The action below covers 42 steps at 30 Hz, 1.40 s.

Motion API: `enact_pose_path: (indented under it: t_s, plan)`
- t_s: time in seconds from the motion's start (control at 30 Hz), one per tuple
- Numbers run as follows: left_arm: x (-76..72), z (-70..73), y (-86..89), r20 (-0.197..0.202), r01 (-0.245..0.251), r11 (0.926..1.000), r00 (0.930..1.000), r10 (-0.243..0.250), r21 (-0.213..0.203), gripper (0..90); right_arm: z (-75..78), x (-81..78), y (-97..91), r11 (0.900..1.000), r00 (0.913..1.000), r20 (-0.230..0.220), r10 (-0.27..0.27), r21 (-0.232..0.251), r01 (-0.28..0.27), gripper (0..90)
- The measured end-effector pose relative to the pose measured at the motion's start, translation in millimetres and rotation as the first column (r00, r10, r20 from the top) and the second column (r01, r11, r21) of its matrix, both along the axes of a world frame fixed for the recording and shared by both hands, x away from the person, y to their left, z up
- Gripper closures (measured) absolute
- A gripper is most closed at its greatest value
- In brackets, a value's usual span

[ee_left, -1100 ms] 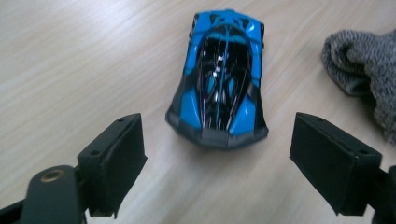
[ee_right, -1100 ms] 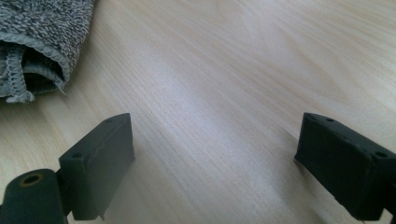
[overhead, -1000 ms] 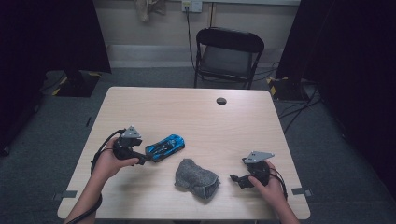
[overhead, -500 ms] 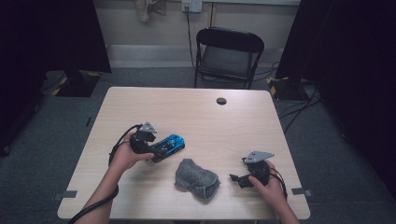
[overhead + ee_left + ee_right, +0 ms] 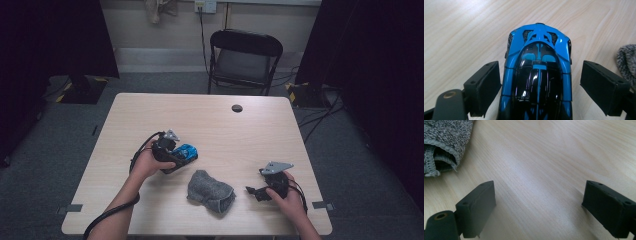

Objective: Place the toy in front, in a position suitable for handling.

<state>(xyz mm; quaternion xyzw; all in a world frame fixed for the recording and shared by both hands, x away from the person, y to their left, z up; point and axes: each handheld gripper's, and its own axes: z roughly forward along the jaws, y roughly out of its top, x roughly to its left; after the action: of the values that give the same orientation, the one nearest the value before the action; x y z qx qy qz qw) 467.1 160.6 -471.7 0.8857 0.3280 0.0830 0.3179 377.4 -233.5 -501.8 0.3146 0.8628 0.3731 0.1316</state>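
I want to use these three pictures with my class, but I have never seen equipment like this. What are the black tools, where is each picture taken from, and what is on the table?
A person holds a hand-operated two-jaw gripper in each hand. One picture looks down from above the table; the other two come from cameras riding on each gripper. The left gripper has its jaws open on either side of a blue toy car, not yet squeezing it. The right gripper is open over bare wood, holding nothing. A grey knitted sock lies between the hands.
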Motion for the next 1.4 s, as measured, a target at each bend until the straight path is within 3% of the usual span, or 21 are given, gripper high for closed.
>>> enact_pose_path:
  t_s: [0.23,0.47,0.7,0.9,1.03,1.4]
  plan:
    - [4.2,-8.4,-8.3,-0.019,-0.007,0.9997,0.9998,0.007,0.025,16.0,0.0,0.3,0.0,1.0000,1.0000,0.000,0.000,0.000,0.000,10.3]
    - [4.5,-14.2,-11.6,0.005,0.010,0.9983,0.9999,-0.010,0.058,15.1,0.0,0.7,-0.1,1.0000,1.0000,-0.001,0.003,-0.001,-0.003,10.3]
    - [5.6,-12.5,-8.9,-0.004,0.007,0.9972,1.0000,-0.006,0.074,16.4,0.0,1.0,-0.1,1.0000,1.0000,0.000,0.004,-0.001,-0.004,10.3]
    - [3.6,-14.0,-5.6,0.006,-0.005,0.9984,1.0000,0.005,0.055,16.4,0.0,1.0,-0.1,1.0000,1.0000,0.000,0.004,-0.001,-0.004,10.3]
    - [3.0,-12.3,-5.7,0.010,0.010,0.9987,0.9999,-0.011,0.051,25.1,0.0,1.1,0.0,1.0000,1.0000,0.000,0.004,0.000,-0.004,10.3]
    - [2.5,-12.2,-5.0,0.014,0.006,0.9990,0.9999,-0.007,0.045,25.7,0.0,1.7,0.0,1.0000,1.0000,0.000,0.003,0.000,-0.003,10.3]
